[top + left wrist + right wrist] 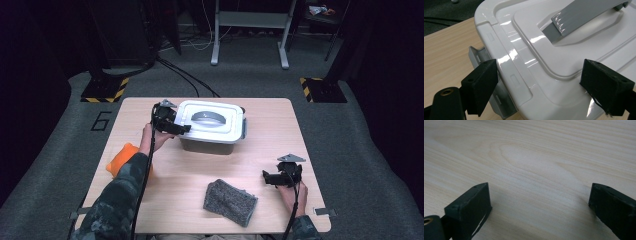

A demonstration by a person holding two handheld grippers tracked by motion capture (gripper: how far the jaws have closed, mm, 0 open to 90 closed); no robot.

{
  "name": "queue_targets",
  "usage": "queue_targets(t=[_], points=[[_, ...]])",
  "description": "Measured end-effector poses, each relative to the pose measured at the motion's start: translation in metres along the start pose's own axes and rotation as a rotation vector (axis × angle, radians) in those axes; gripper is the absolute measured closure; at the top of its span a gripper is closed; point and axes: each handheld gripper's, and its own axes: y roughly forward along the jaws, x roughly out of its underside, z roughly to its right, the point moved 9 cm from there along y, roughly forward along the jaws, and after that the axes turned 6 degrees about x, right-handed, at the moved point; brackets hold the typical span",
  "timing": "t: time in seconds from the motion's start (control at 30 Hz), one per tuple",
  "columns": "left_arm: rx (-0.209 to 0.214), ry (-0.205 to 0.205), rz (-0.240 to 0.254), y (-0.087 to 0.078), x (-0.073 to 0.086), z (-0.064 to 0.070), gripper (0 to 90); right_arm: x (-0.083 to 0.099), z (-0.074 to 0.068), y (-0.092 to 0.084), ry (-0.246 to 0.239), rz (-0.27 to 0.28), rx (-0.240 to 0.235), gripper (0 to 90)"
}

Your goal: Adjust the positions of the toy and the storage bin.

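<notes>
**Left gripper at the box's latch corner, right gripper idle on the desk**

A white rectangular plastic storage box (212,127) with a flat grey carry handle (209,118) lying on its lid sits at the far middle of the light wooden desk (280,125). Its grey side latch (482,67) on the left end is swung outward from the lid's edge.

The left gripper (172,125) is held at the box's left end, level with the lid, pointing right across it. The person's left hand (152,139) grips it from below and behind, the camouflage-sleeved forearm (117,192) running back to the near left edge of the desk. In the left gripper view its jaws stand spread wide: one black pad lies just beside the latch and the lid's rim, the other hovers over the lid's near corner. They straddle that corner without pressing on it.

The right gripper (280,177) rests low over the near right part of the desk, pointing left, with the right hand (291,192) behind it. Its jaws are released, with bare wood between them.

A grey knitted cloth (230,202) lies at the near middle, well apart from the box. An orange soft object (120,158) lies at the left edge, partly under the left forearm.
</notes>
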Motion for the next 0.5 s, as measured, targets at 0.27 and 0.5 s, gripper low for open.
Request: queue_targets(t=[0.27, 0.5], points=[[0.020, 0.006, -0.007, 0.008, -0.005, 0.008, 14.0, 0.000, 0.000, 0.000, -0.001, 0.000, -0.001, 3.1], [-0.002, 0.008, 0.024, 0.013, -0.010, 0.010, 12.2, 0.000, 0.000, 0.000, 0.004, -0.003, -0.001, 3.0]])
